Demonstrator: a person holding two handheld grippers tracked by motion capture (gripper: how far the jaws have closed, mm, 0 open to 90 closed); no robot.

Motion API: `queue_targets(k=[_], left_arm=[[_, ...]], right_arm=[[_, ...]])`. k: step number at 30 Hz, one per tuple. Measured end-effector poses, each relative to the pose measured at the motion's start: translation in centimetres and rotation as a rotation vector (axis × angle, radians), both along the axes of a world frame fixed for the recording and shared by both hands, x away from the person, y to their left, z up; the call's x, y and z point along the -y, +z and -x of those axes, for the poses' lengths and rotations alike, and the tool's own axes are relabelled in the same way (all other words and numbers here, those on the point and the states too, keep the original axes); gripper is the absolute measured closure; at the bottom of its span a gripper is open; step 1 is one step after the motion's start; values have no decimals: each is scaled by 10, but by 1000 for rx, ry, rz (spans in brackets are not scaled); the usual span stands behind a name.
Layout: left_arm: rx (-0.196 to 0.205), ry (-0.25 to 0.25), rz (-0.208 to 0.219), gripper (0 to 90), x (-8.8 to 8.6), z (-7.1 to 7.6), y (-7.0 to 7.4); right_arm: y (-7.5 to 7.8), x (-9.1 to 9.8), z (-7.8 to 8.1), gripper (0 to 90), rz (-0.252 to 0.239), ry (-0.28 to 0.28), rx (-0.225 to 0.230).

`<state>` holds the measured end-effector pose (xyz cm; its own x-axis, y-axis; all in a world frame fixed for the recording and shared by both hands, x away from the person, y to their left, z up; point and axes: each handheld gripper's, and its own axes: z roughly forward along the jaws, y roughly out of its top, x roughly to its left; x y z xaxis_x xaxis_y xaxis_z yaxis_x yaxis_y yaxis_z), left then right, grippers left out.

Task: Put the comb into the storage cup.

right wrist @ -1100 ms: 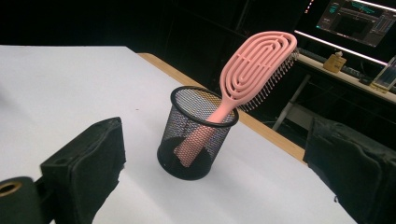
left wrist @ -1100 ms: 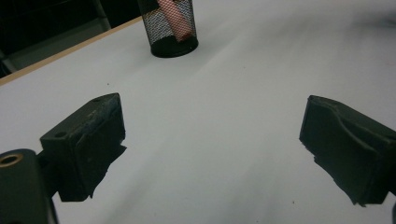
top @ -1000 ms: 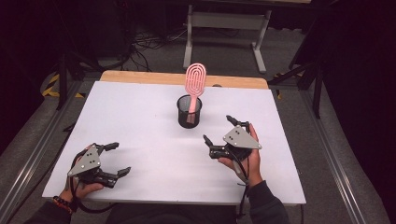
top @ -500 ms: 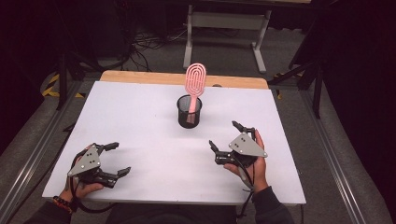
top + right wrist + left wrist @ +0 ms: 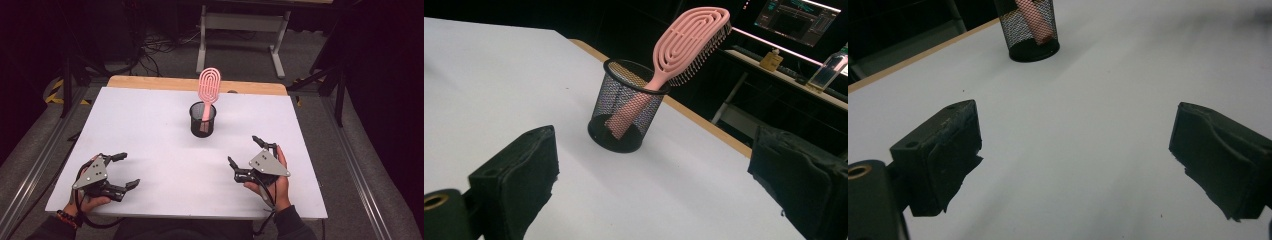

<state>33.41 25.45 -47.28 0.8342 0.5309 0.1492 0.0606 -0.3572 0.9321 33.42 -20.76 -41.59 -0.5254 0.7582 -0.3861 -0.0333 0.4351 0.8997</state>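
Overhead, white table [image 5: 150,125], seemingly dark room.

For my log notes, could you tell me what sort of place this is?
Probably a lab or studio set up for recording: a white-topped table on dark grey carpet, a lit monitor on a back bench, and loose cables.
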Motion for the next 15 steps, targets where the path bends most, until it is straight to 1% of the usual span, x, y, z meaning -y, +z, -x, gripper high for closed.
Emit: queue_targets(k=[2,6,12,15], left_arm=[[0,0,-1,72,0,0,0],[1,-1,-2,71,1,0,0],[0,-2,-4,71,1,0,-1],[0,-3,-8,71,1,0,0]], right_arm=[[-2,2,2,62,7,-3,1],[-6,6,4,62,7,-13,3],[-14,12,6,62,11,-21,-11],[-18,15,8,61,35,-31,-10]])
